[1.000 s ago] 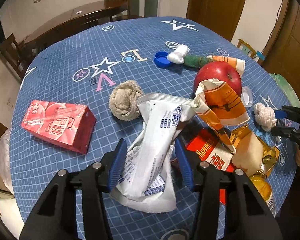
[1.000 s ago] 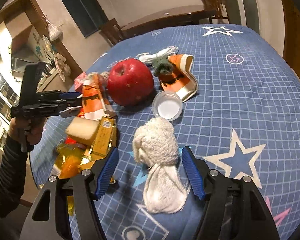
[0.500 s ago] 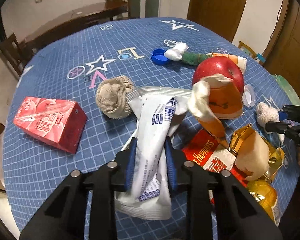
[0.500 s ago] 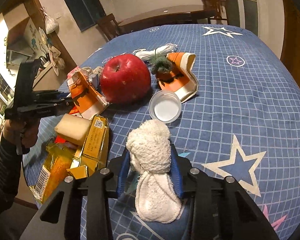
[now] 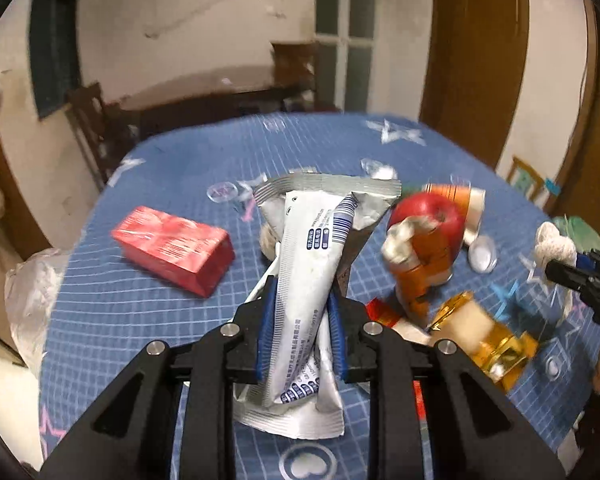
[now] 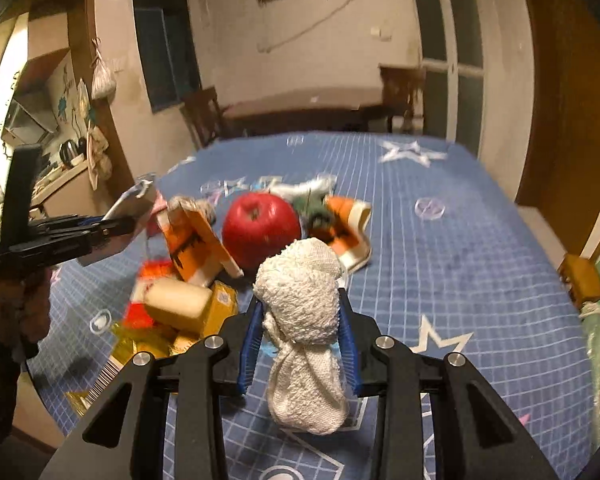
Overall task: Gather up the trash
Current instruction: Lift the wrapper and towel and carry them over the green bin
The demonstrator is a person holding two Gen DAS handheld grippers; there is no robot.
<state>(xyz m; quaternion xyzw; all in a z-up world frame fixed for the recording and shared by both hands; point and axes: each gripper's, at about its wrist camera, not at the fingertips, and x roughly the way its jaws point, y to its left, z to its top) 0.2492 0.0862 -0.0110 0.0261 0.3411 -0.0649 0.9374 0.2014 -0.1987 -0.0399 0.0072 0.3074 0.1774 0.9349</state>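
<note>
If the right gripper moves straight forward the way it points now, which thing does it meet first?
Probably the red apple, which lies directly beyond the white cloth wad the right gripper is clamped on. Depth is unclear, and the gripper seems raised, so it may pass above it.

Round table (image 5: pixel 148 320), blue grid cloth, white stars. Red carton (image 5: pixel 174 249) at 9 o'clock. Red apple (image 5: pixel 430 210) near centre; orange wrapper (image 5: pixel 420 268) leaning against it. Gold foil packet (image 5: pixel 488 340) at 4 o'clock. Clear lid (image 5: pixel 482 254) beside apple.
</note>
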